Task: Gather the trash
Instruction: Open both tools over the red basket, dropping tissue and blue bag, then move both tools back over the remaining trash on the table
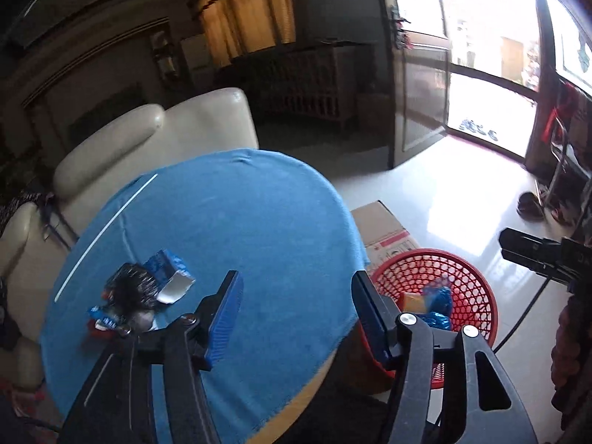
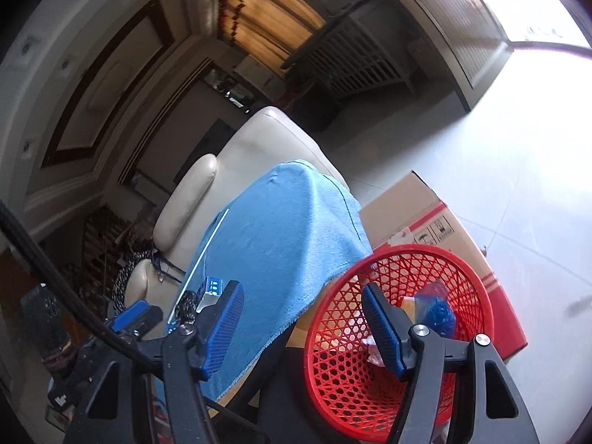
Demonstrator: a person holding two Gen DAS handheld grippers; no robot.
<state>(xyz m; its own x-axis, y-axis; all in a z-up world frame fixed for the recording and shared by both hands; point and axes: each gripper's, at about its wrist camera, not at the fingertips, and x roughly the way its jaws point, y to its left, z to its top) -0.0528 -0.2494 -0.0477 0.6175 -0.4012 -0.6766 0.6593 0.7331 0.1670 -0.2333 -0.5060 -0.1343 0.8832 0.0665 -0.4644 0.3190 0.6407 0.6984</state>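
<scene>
Blue cloth [image 1: 229, 229] was spread over the table — wrappers [image 1: 144, 288] left lying near; both grippers, left [image 1: 296, 310] and right [image 2: 303, 318], were held open, empty, beside the basket [image 2: 477, 277].

Your left gripper [image 1: 296, 296]: black arms, blue ribbed pads. Under your fingers, plain blue cloth [image 1: 229, 222] with one thin white stripe. Left of your left finger, wrappers [image 1: 144, 288]: black speckled, blue-and-white, a red scrap. Right of your right finger, red lattice basket [image 1: 477, 296] holding a blue patterned bag [image 1: 438, 299] and an orange piece. Beyond: tan box [image 1: 384, 225] with red band, cream sofa [image 1: 148, 137].
</scene>
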